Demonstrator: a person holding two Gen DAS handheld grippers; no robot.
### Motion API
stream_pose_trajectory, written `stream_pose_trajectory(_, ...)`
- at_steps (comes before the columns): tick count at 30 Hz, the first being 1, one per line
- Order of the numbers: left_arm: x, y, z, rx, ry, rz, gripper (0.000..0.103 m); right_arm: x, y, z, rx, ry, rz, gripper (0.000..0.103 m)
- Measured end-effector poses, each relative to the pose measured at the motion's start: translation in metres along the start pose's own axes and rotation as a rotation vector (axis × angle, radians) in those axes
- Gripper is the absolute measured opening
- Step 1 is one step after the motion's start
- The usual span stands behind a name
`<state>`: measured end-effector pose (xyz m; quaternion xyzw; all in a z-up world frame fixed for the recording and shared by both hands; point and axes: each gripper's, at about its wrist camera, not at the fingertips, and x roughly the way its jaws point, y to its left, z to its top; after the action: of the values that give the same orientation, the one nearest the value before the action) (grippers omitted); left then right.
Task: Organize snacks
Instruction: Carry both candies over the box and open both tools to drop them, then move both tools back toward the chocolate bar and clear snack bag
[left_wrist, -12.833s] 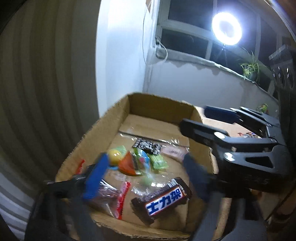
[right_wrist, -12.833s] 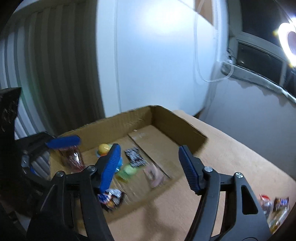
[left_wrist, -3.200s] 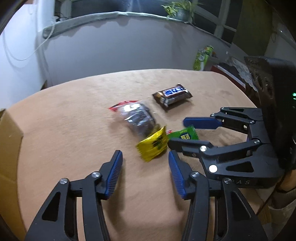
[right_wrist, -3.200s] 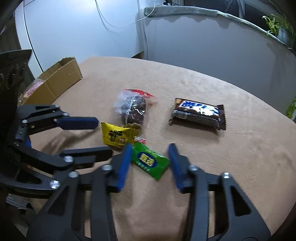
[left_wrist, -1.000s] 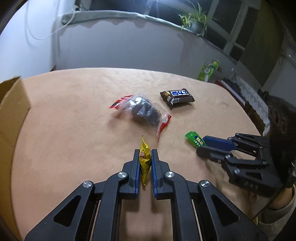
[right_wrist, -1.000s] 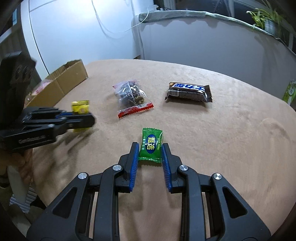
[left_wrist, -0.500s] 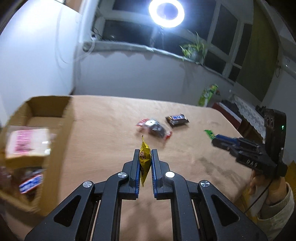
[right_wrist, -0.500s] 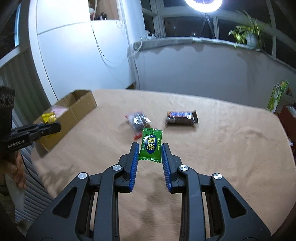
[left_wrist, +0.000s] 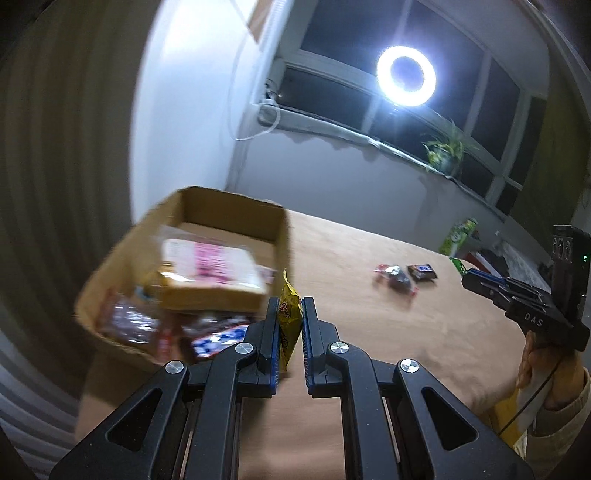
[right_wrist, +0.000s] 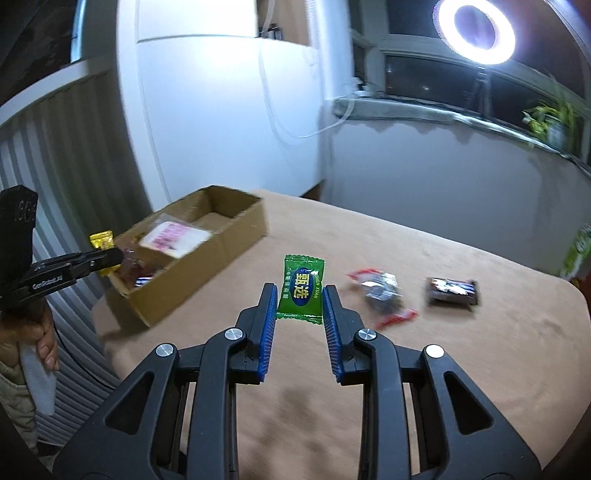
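Nearest to me, left tool (left_wrist: 290, 325): pads pressed together on a yellow snack packet (left_wrist: 289, 317), held upright on edge, just beside the near corner of the cardboard box (left_wrist: 236, 206). Seen from the right camera the same packet (right_wrist: 101, 240) sits in front of the box's near end

Right tool (right_wrist: 300, 310): pads clamped on the two side edges of a green candy packet (right_wrist: 303, 290), label facing my camera, raised above the tabletop

Tabletop (right_wrist: 443, 369): tan, felt-like covering, rounded corners. I count two loose items on it, well apart from the box: a clear wrapped snack with red ends (right_wrist: 382, 293) and, just beside it, a dark chocolate bar (right_wrist: 452, 290)

Cardboard box, open top, at the left end of the tabletop: holds a pink-and-white packet (left_wrist: 212, 264) lying over a tan one, plus darker wrappers at the near end, too blurred for me to tell apart

A hand with a pale sleeve (left_wrist: 554, 376) grips the right tool's handle at the picture edge

Room beyond: white wall with a trailing cable, ribbed panelling to the left, a long sill carrying a potted plant (left_wrist: 445, 151), dark windows, and a lit ring lamp (left_wrist: 406, 75) in front of them
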<state>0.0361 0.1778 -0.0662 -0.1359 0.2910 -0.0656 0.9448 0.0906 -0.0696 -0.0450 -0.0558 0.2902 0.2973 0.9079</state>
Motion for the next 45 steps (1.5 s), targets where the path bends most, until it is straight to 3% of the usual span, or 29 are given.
stream_pose_trajectory(9,0.004,0.042,0.006,-0.031,-0.003,0.033,0.009,0.057,0.080,0.032,-0.132,0.029,0.130,0.026)
stream_pose_trajectory(17,0.025,0.045,0.014,0.011,0.037,0.029,0.012,0.107,0.118,0.079,-0.211,-0.008,0.193,0.026)
stream_pose_trajectory(19,0.030,0.044,0.013,0.025,0.052,0.047,0.028,0.118,0.122,0.090,-0.220,-0.012,0.195,0.026)
stream_pose_trajectory(21,0.030,0.042,0.011,0.042,0.044,0.067,0.072,0.126,0.126,0.097,-0.232,-0.015,0.194,0.026)
stream_pose_trajectory(23,0.023,0.045,0.009,0.031,0.010,0.088,0.078,0.142,0.133,0.101,-0.245,0.007,0.183,0.039)
stream_pose_trajectory(24,0.021,0.049,0.010,0.018,0.003,0.083,0.078,0.150,0.135,0.101,-0.243,0.041,0.169,0.059)
stream_pose_trajectory(26,0.016,0.056,0.008,-0.011,-0.007,0.078,0.078,0.146,0.137,0.101,-0.222,0.014,0.162,0.061)
stream_pose_trajectory(28,0.010,0.063,0.006,-0.031,-0.020,0.096,0.079,0.140,0.142,0.099,-0.219,0.001,0.162,0.071)
stream_pose_trajectory(33,-0.009,0.077,0.004,-0.070,-0.045,0.082,0.079,0.125,0.151,0.094,-0.226,-0.013,0.129,0.073)
stream_pose_trajectory(36,-0.022,0.079,0.002,-0.074,-0.062,0.076,0.079,0.116,0.153,0.090,-0.213,-0.021,0.119,0.081)
stream_pose_trajectory(42,-0.040,0.077,-0.001,-0.091,-0.088,0.072,0.080,0.097,0.156,0.084,-0.217,-0.025,0.109,0.084)
stream_pose_trajectory(45,-0.047,0.075,0.000,-0.102,-0.099,0.072,0.080,0.089,0.154,0.080,-0.205,-0.027,0.104,0.090)
